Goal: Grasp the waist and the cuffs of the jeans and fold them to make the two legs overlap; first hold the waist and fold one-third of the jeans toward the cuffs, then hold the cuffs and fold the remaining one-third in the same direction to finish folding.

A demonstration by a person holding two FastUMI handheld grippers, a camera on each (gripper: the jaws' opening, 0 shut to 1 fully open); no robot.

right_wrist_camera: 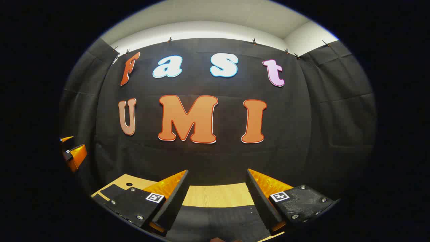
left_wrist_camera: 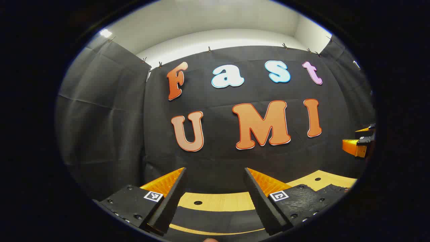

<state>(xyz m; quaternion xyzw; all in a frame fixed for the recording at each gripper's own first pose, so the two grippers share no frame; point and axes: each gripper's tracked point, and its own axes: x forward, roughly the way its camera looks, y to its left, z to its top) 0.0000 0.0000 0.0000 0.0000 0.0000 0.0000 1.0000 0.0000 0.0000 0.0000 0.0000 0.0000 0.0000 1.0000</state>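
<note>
In the left gripper view the left gripper (left_wrist_camera: pixel 215 181) has its jaws spread wide with nothing between them, pointing level at the black cloth wall (left_wrist_camera: pixel 111 111). Below and between the fingers lies dark fabric (left_wrist_camera: pixel 215 220), most likely the jeans (too little shows to tell waist from cuffs), on a light wooden table (left_wrist_camera: pixel 221 201) with small round holes. Far off to the right of the jaws sits the other gripper's orange-and-black tip.

In the right gripper view the right gripper (right_wrist_camera: pixel 216 183) is likewise wide apart and empty. The dark fabric (right_wrist_camera: pixel 218 222) lies under the gap between its fingers, beyond it a strip of bare table (right_wrist_camera: pixel 215 196). The left gripper's orange finger (right_wrist_camera: pixel 74 155) shows far to the left of the jaws
</note>
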